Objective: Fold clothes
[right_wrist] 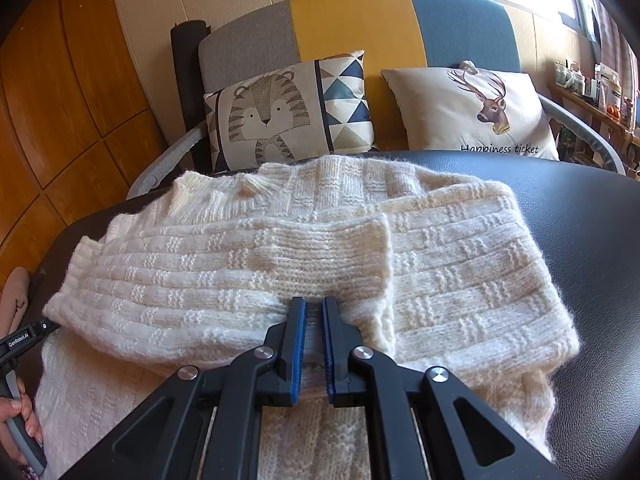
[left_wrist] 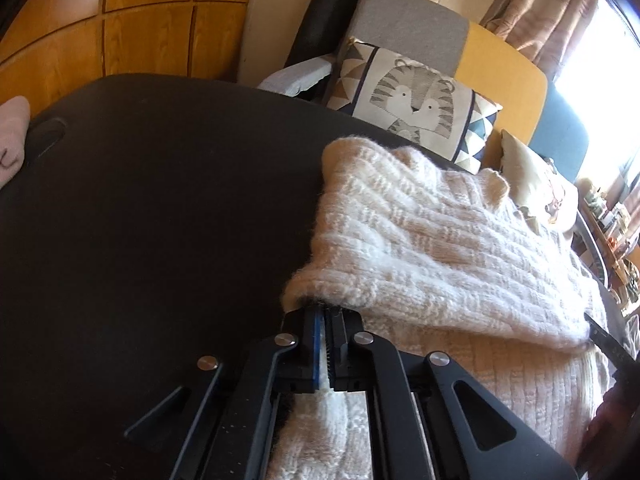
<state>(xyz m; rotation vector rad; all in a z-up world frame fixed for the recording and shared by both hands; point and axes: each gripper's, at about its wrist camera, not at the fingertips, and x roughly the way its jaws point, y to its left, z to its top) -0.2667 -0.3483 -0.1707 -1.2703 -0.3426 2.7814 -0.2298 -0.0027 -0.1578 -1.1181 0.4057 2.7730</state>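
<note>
A cream knitted sweater [right_wrist: 440,248] lies on a dark table [right_wrist: 592,240], with one sleeve [right_wrist: 224,276] folded across its body. In the left wrist view the sweater [left_wrist: 432,240] covers the right side of the table [left_wrist: 160,220]. My left gripper [left_wrist: 326,316] is shut on the sweater's left edge, with knit showing between its fingers. Its body also shows at the left edge of the right wrist view [right_wrist: 24,340]. My right gripper [right_wrist: 314,308] rests on the folded sleeve with its jaws nearly closed and a narrow gap between the blue pads; knit shows behind the gap.
A sofa [right_wrist: 352,20] in grey, yellow and blue stands behind the table, with a tiger cushion [right_wrist: 280,112] and a deer cushion [right_wrist: 480,108]. A pink garment [left_wrist: 12,140] lies at the table's left edge. Wooden cabinets [left_wrist: 120,20] stand at left.
</note>
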